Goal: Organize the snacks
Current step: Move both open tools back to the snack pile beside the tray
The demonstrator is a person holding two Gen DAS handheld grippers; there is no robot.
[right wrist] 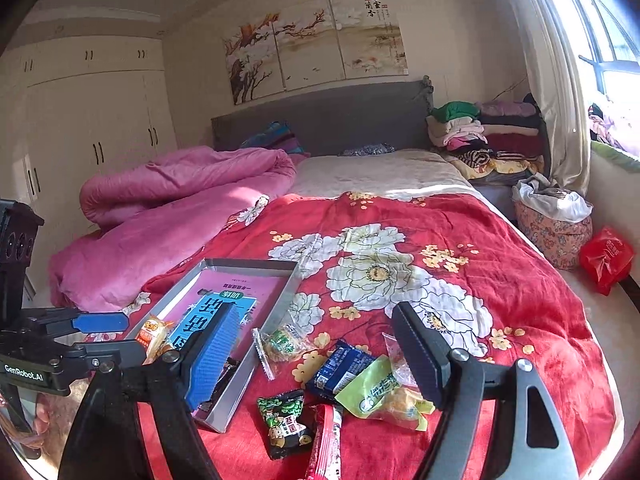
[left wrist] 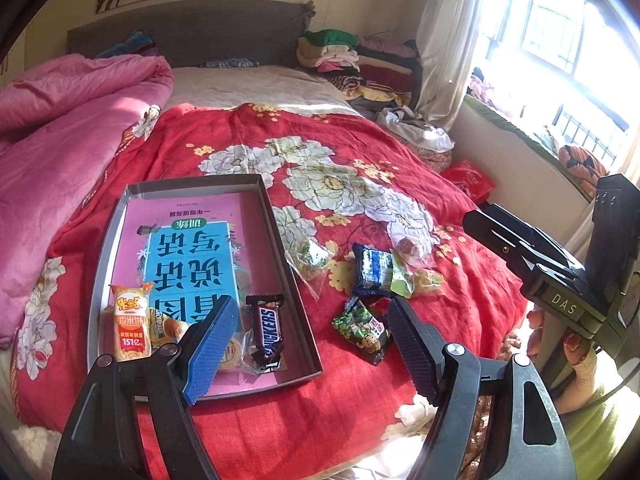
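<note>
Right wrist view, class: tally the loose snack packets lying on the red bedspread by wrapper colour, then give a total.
Clear packets: 2
Dark blue packet: 1
Yellow-green packet: 1
Green-and-black packet: 1
Red packet: 1
Total: 6

A: The bedspread (left wrist: 400,320) is red, printed with big white peonies and small yellow blossoms. Beside it, the quilt (left wrist: 60,140) is plain pink.

B: And the tray (left wrist: 280,248)?

A: Grey walls, pink inside, with a blue-and-pink book (left wrist: 192,256) on its floor. In it lie a brown Snickers bar (left wrist: 267,330) with white lettering and an orange rice-cracker pack (left wrist: 130,322).

B: The loose packets?

A: A dark blue one (right wrist: 340,368), a yellow-green one (right wrist: 380,396), and a black one with a green pea pattern (right wrist: 282,420).

B: The headboard (right wrist: 320,120)?

A: Grey. And a red plastic bag (right wrist: 606,258) sits by the wall.
</note>
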